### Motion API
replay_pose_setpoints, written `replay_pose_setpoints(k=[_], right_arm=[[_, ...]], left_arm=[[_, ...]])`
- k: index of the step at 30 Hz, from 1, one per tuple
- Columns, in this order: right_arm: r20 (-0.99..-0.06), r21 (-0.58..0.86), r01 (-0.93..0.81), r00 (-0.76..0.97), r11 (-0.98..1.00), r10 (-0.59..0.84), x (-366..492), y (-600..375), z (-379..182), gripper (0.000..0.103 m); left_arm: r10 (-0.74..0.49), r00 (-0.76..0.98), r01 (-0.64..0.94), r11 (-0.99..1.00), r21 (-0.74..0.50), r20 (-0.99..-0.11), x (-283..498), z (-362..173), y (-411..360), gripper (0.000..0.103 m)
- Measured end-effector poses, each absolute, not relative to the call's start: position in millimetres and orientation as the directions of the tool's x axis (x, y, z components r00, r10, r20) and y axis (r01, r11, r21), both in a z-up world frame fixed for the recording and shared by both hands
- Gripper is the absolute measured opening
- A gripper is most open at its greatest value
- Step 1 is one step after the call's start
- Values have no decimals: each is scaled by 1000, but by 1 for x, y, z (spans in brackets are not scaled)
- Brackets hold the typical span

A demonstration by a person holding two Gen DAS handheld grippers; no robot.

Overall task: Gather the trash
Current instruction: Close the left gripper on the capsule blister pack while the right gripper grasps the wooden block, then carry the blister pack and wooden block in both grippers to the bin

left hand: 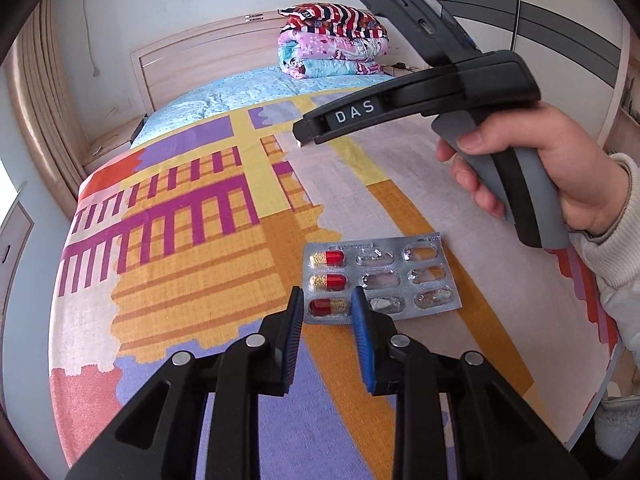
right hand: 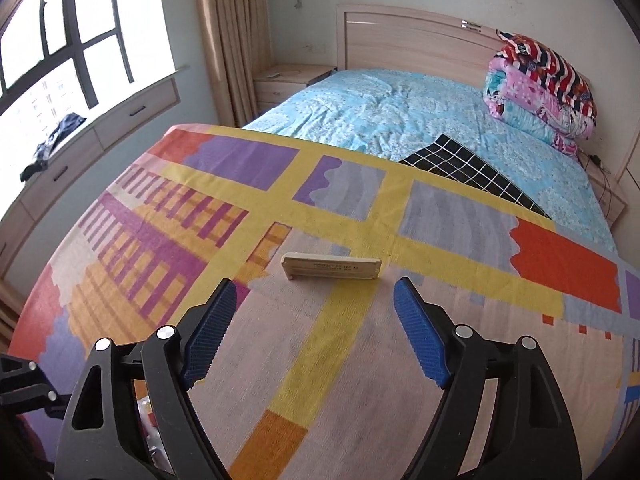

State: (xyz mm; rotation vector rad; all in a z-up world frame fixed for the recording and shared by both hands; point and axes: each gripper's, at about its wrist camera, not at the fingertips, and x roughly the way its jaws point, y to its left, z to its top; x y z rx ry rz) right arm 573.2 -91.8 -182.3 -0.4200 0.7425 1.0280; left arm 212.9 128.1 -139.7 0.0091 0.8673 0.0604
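A silver blister pack (left hand: 384, 280) with three red-and-yellow capsules and several empty pockets lies flat on the colourful bedspread (left hand: 192, 248). My left gripper (left hand: 326, 300) is open just above the pack's near left corner, its blue pads on either side of the nearest capsule. My right gripper (right hand: 316, 300) is open wide and empty above the bedspread (right hand: 320, 360). A small beige box (right hand: 330, 266) lies just beyond its fingertips. The right gripper's body also shows in the left wrist view (left hand: 420, 92), held by a hand above the pack.
A folded stack of quilts (right hand: 540, 92) sits by the wooden headboard (right hand: 400, 36). A black grid-pattern cloth (right hand: 476, 176) lies on the blue sheet. A window ledge (right hand: 80, 148) with dark clothing and a nightstand (right hand: 284, 80) stand at the left.
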Motion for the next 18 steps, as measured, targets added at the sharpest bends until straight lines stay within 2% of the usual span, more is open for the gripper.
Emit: replay_pose_setpoints(k=[11,13,14,15,18], right_arm=[[-726,-20,-860,363,509,584,580,-78,-189,80],[-725,-3,-861,352,509,591,581,-79,-191,74],[-731,6,-861,343,508,590,582,-78,-192,62],[-734,11,-861,339,509,589,582,-79,-193,58],[-730,12,-859,342,512,591,581,-80,-192,58]], left_arm=[[61,658,-83,996,8,-750,195,-138,141,24],[69,660,-87,996,15,-748,191,-136,140,24],[70,664,-87,996,16,-745,188,-134,140,24],[71,669,-89,996,16,-740,186,-133,140,24],[74,675,-104,995,6,-734,180,-130,141,24]])
